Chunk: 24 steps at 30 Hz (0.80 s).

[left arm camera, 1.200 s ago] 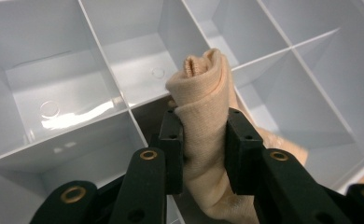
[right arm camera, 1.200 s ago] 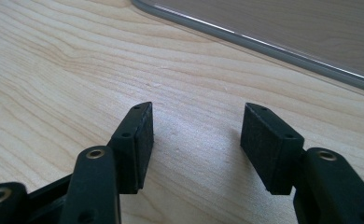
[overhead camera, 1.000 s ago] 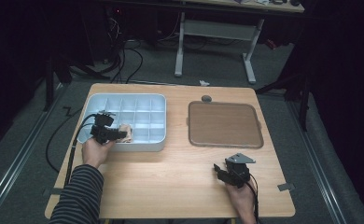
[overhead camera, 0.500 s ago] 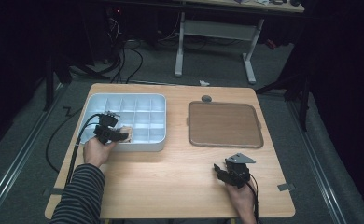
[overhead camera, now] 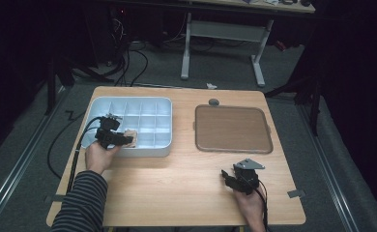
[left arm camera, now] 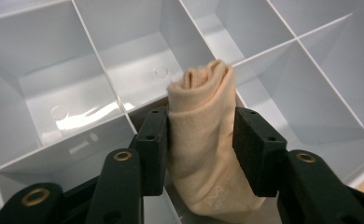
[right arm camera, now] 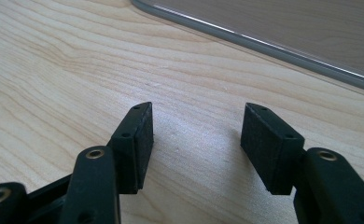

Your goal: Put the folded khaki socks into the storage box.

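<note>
A rolled beige sock [left arm camera: 201, 102] stands on end in a front-row compartment of the pale blue divided tray [left arm camera: 91, 42]. My left gripper [left arm camera: 201, 116] straddles the sock. Its jaws have just been opening, and the pads now rest at the roll's sides without squeezing it. In the high view the left gripper [overhead camera: 126, 140] reaches over the front left wall of the divided tray [overhead camera: 128, 104], with the sock [overhead camera: 131, 137] at its tip. My right gripper [right arm camera: 196, 116] is open and holds nothing, low over bare wood. In the high view the right gripper [overhead camera: 227, 178] is at the front right.
A flat brown tray [overhead camera: 232, 128] lies on the right half of the wooden table [overhead camera: 177, 188]; its rim [right arm camera: 264, 44] runs just beyond my right jaws. A small grey knob [overhead camera: 213, 102] sits behind it. Other compartments look empty. Cables trail off the left edge.
The left hand has barely shifted at the tray's front edge, the sock staying at its tip. The right hand and gripper have kept still.
</note>
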### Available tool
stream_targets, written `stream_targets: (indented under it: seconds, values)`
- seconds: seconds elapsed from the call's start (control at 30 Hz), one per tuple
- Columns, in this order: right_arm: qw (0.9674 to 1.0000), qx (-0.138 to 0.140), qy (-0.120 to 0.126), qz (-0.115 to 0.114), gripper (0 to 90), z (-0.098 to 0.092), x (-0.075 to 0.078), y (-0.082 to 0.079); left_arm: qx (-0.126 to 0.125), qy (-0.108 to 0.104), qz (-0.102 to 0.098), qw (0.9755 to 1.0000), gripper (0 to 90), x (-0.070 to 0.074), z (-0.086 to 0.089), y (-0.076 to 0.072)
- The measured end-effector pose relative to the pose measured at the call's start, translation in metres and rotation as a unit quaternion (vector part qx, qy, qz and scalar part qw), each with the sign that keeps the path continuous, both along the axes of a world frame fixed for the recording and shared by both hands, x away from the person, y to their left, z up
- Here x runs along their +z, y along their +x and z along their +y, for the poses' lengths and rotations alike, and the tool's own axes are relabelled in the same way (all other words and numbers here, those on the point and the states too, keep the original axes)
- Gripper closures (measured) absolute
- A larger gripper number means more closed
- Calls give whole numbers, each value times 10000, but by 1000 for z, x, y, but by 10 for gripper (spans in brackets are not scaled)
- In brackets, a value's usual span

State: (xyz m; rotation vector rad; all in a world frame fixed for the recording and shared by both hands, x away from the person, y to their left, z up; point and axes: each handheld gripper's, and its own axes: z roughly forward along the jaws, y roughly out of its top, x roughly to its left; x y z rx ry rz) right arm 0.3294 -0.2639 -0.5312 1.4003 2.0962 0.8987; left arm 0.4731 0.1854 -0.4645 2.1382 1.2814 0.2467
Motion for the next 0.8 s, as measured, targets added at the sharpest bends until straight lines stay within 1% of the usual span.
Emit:
stream_targets:
  seconds: [0.17,0.23,0.3,0.43,0.53,0.6,0.7,0.73,0.8]
  values:
    - [10000,-8,-1,3,442,0,0,0,213,-156,-303,9992,554,6,0,-2]
    - [10000,-3,-4,0,442,0,0,0,256,-180,-373,9988,566,8,0,-1]
    - [10000,-4,-2,3,442,0,0,0,287,-185,-404,9986,598,8,-1,-1]
    - [10000,-4,-1,2,441,0,0,0,358,-158,-425,9983,659,6,-3,0]
    - [10000,-2,-2,0,442,0,0,0,380,-146,-375,9985,718,4,-4,1]
    - [10000,-4,-2,1,441,0,0,0,369,-97,-341,9987,737,2,-4,2]
    - [10000,-6,0,2,441,0,0,0,324,74,-269,9991,752,-1,-6,2]
    - [10000,-6,-2,2,442,0,0,0,315,151,-267,9990,755,-3,-6,3]
    - [10000,-7,0,3,442,0,0,0,275,232,-263,9990,761,-5,-9,3]
